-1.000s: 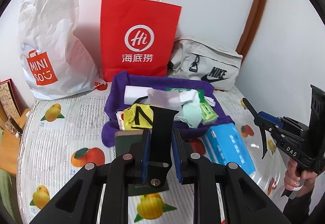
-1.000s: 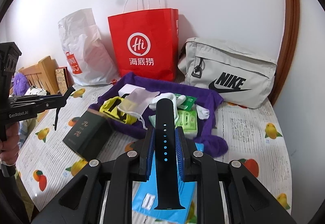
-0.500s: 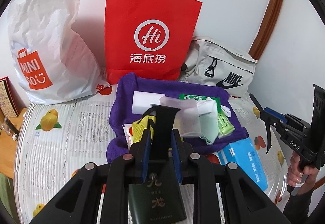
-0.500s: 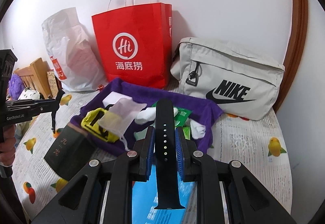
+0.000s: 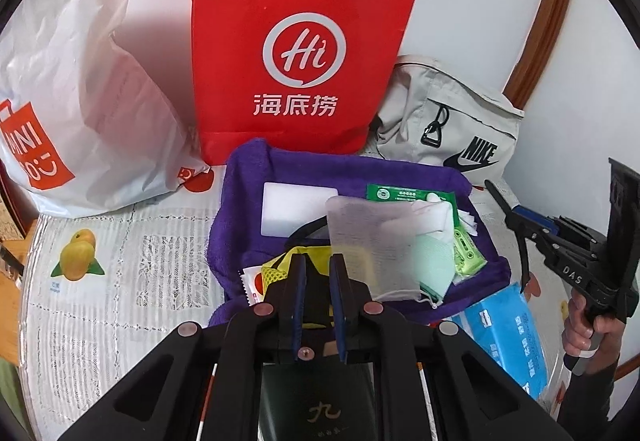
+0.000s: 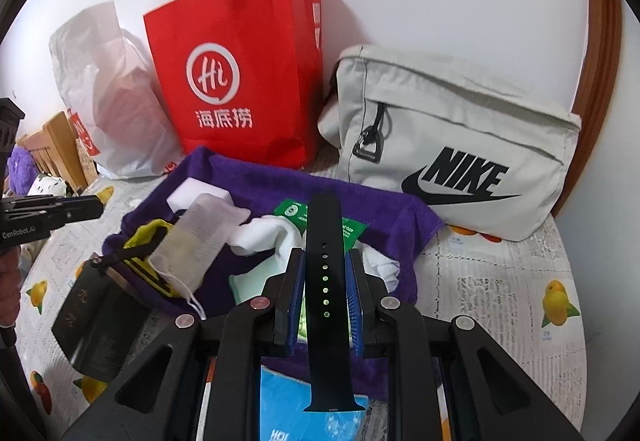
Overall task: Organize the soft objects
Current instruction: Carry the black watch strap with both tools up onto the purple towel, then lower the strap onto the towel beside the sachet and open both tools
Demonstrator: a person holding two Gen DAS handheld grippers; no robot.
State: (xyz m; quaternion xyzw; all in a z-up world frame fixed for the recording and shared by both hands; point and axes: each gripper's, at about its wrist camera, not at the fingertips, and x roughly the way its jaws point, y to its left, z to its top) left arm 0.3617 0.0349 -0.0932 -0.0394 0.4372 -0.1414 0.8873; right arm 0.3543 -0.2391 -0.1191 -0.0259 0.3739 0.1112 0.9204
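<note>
A purple towel (image 5: 240,209) (image 6: 392,225) lies on the table with soft items on it: a translucent white pouch (image 5: 372,241) (image 6: 192,241), a yellow and black item (image 5: 280,269) (image 6: 148,241), a mint cloth (image 5: 432,261) and green packets (image 5: 468,253). My left gripper (image 5: 318,261) hangs over the towel's near edge, its jaws a narrow gap apart with nothing visible between the tips. My right gripper (image 6: 324,257) is shut on a dark watch strap (image 6: 324,241) above the towel.
A red paper bag (image 5: 296,53) (image 6: 240,81), a white Miniso bag (image 5: 80,101) and a grey Nike bag (image 5: 452,129) (image 6: 452,153) stand against the wall. A dark box (image 5: 316,401) (image 6: 96,325) and a blue tissue pack (image 5: 508,333) (image 6: 280,401) lie near the towel.
Both grippers moved forward towards the towel and bags. The black strap seen standing between the left jaws earlier no longer shows there. The right gripper still holds its strap.
</note>
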